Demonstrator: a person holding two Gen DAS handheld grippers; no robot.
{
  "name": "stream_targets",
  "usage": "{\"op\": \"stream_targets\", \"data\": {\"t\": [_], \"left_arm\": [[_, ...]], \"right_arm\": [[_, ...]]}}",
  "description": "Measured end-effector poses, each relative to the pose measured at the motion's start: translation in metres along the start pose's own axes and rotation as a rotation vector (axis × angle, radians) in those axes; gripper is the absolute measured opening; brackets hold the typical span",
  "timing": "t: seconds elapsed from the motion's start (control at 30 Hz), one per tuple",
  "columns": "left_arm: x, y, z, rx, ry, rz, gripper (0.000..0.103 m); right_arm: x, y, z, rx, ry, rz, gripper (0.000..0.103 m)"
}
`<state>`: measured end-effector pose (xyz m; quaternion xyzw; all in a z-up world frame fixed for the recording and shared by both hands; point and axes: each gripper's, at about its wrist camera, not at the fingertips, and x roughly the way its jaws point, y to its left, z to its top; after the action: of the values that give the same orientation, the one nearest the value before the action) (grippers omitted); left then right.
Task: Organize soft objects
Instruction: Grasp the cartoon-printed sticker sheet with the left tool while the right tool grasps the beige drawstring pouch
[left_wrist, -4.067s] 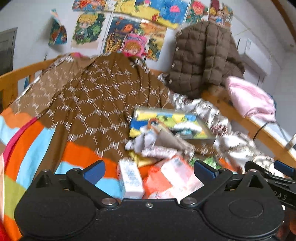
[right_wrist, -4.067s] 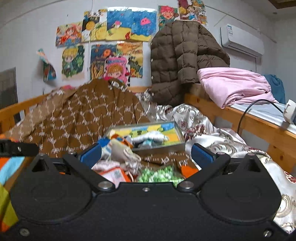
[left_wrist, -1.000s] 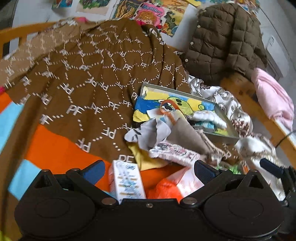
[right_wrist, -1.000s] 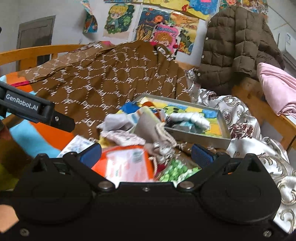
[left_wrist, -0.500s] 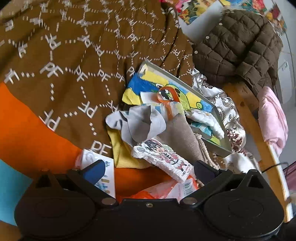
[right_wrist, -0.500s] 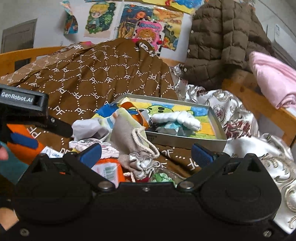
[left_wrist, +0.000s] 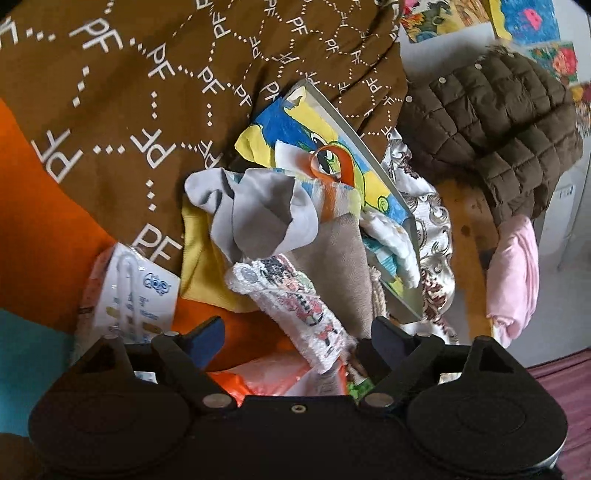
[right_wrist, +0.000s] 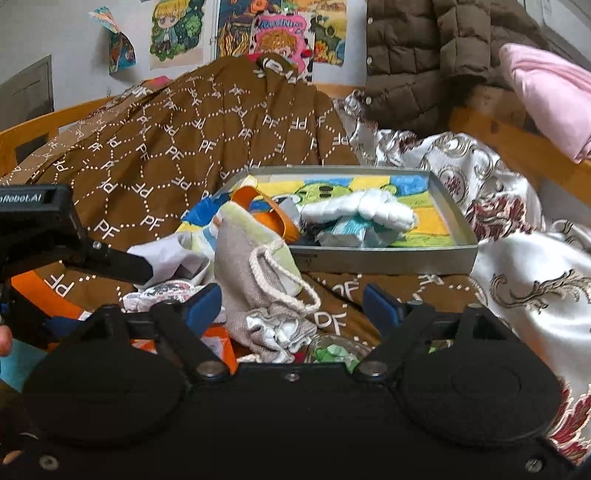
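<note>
While narrowing, both fingers (left_wrist: 212, 338) wide, empty.

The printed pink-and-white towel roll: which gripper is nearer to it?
Left. The left gripper has the towel roll between its closing jaws, untouched; the right gripper straddles the beige drawstring pouch beside it.

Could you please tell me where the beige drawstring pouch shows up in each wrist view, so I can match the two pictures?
Left wrist view: the beige drawstring pouch lies right of centre, under the grey cloth, beside the tray.
Right wrist view: the pouch is at centre, just ahead of the right gripper.
Shared landmark: the grey tray with the cartoon lining.
</note>
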<state>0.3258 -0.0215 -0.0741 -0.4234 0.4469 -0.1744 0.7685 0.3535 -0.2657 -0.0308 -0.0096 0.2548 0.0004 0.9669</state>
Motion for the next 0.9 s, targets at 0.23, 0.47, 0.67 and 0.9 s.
{"op": "stream_targets", "data": {"t": [0.23, 0.47, 0.67, 0.9], "left_arm": [[0.007, 0.006, 0.006, -0.069, 0.001, -0.021, 0.067], [0.010, 0.006, 0.008, -0.065, -0.004, -0.021, 0.048], [0.012, 0.007, 0.011, -0.056, -0.013, -0.023, 0.028], [0.011, 0.006, 0.012, -0.034, -0.020, -0.031, 0.022]], "right_arm": [[0.016, 0.001, -0.004, 0.038, 0.046, 0.033, 0.062], [0.024, 0.003, -0.007, 0.064, 0.067, 0.055, 0.046], [0.027, 0.004, -0.009, 0.083, 0.081, 0.060, 0.033], [0.024, 0.014, -0.010, 0.029, 0.073, 0.047, 0.024]]}}
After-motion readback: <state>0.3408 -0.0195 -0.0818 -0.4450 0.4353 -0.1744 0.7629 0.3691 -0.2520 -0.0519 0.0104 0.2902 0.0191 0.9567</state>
